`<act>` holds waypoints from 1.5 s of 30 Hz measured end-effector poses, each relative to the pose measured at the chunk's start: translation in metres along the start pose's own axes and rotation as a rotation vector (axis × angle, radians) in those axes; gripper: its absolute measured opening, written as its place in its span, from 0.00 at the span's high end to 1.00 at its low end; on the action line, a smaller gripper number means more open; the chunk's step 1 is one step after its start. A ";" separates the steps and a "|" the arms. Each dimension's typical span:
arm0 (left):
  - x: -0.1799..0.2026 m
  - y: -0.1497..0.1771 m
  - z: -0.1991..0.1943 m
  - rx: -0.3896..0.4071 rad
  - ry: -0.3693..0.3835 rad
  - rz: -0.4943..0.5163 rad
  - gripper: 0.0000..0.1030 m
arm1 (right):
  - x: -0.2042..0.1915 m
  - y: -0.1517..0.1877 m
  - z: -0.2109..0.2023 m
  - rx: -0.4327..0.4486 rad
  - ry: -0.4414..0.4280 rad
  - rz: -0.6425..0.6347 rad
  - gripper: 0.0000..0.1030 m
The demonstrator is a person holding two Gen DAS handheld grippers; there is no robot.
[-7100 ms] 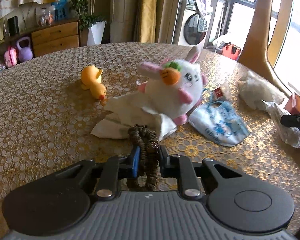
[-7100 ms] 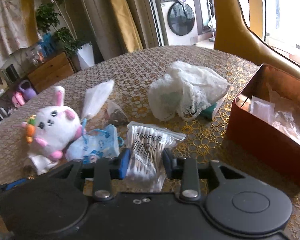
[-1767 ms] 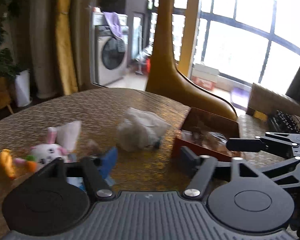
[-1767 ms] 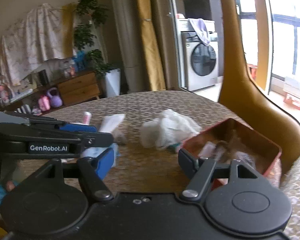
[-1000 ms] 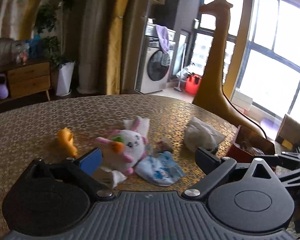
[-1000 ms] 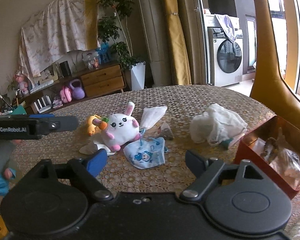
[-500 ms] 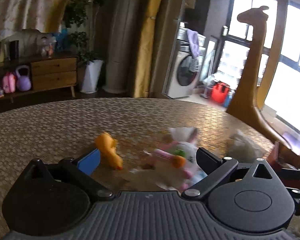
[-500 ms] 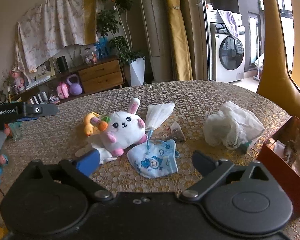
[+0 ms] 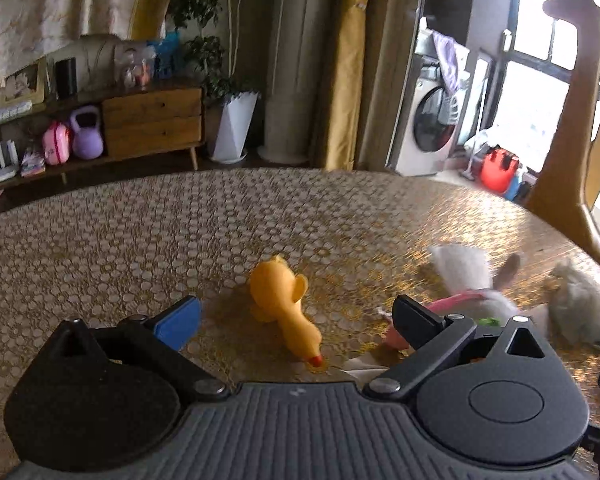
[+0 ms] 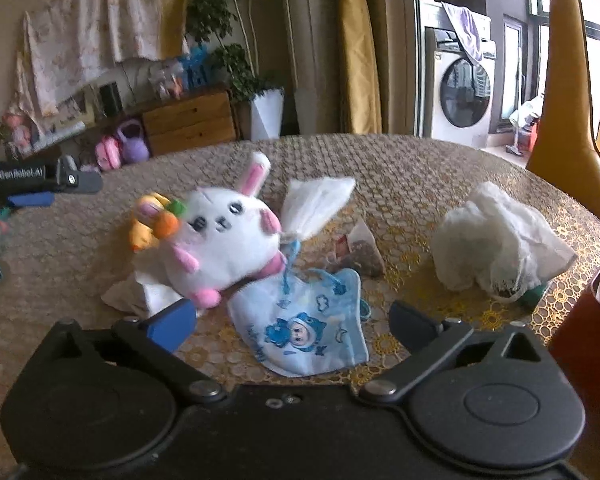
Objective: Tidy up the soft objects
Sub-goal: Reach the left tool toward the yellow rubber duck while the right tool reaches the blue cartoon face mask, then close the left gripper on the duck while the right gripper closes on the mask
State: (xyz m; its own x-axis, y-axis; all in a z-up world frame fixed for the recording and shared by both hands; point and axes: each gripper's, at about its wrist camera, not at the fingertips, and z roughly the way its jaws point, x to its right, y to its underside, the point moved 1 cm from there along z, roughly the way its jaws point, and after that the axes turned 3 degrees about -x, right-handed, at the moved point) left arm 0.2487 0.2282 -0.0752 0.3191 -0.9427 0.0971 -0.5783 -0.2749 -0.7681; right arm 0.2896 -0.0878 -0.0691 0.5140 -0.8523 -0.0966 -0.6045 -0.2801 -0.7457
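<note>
A round table (image 9: 148, 232) covered in gold cloth with a raised lace-like pattern of small circles is seen in both views. Its far curved edge is bare, and a wide open stretch of cloth is left on the left side, from the edge to the toys. On the right, a rust-red box (image 10: 588, 344) is set at the table's near right edge, its hard flat wall cut off by the frame.

A crumpled white net bag (image 10: 496, 240), loose and wrinkled, is seen left of the box, apart from it. A round white plush rabbit (image 10: 224, 240), fuzzy, with pink ears and feet and an orange carrot, is found near the middle, lying on white tissue (image 10: 140, 292). A flat blue printed face mask (image 10: 304, 324) is spread just beside the rabbit, with a small clear packet (image 10: 360, 252) behind it. A smooth yellow rubber duck (image 9: 284, 304) is lying on its side, left of the rabbit.

The left gripper (image 9: 296, 316) is held spread wide with the duck between its fingers, untouched. The right gripper (image 10: 292, 324) is also spread wide above the mask, with nothing pinched.
</note>
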 end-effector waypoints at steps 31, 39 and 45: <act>-0.001 0.000 0.093 -0.099 -0.179 -0.069 0.06 | -0.012 0.010 0.054 -0.093 0.048 -0.088 0.10; 0.001 0.000 0.096 -0.124 -0.159 -0.068 0.50 | -0.009 0.006 0.049 -0.086 0.085 -0.073 0.32; 0.004 -0.002 0.093 -0.120 -0.134 -0.048 0.68 | -0.004 0.006 0.045 -0.071 0.124 -0.062 0.55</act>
State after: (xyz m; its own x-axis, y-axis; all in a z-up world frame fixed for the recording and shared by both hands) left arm 0.3207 0.2421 -0.1324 0.4410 -0.8966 0.0403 -0.6431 -0.3471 -0.6826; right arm 0.3113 -0.0659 -0.1023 0.4750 -0.8793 0.0332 -0.6181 -0.3603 -0.6987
